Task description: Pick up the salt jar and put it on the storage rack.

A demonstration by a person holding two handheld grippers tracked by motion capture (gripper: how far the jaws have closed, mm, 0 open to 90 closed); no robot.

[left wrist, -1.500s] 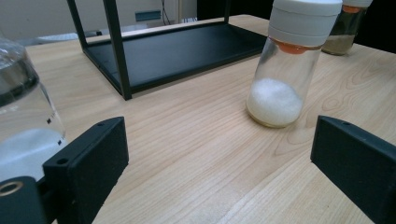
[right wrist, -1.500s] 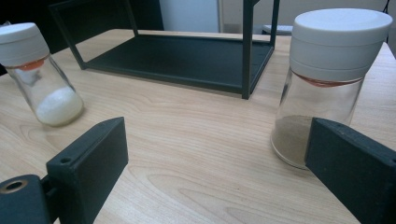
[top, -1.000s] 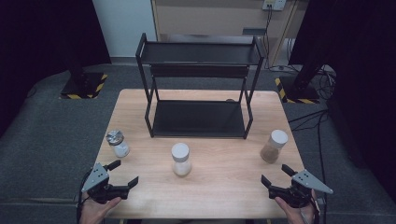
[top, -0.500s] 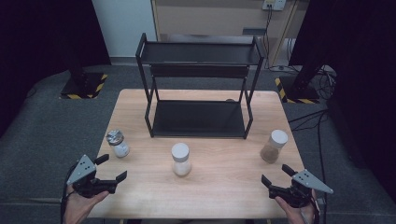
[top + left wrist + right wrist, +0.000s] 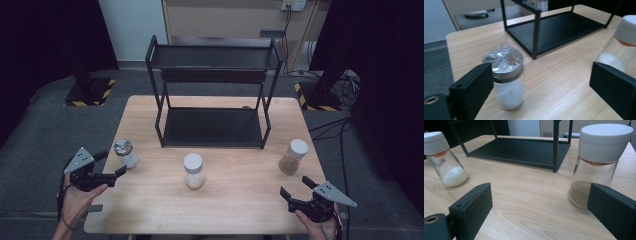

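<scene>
Wooden table (image 5: 235,200) w/ a black two-tier rack (image 5: 212,95) at the back centre; rack's top shelf is cut off in both gripper views, only lower shelf and posts show there. Left gripper (image 5: 111,167) sits at the table's left edge, held by the left hand (image 5: 77,197), jaws wide apart w/ nothing between them; arm cut off by frame bottom. Just ahead of it stands a silver-lidded jar (image 5: 125,153) of white powder; in the left gripper view that jar (image 5: 506,79) is blurred, its lower left hidden behind the left jaw, lid detail hard to read. White-lidded jar (image 5: 193,170) w/ white contents stands mid-table, front of the rack; in the left gripper view it is at the right edge, cropped and out of focus, partly behind the right jaw. Right gripper (image 5: 296,192) near the front right corner, jaws also spread wide, empty; right hand (image 5: 315,227) mostly out of frame. Brown-powder jar (image 5: 293,156) w/ white lid stands ahead of it, near the right edge; in the right gripper view its base (image 5: 596,167) is partly covered by the right jaw. Dark surroundings beyond the table, not much to make out.
</scene>
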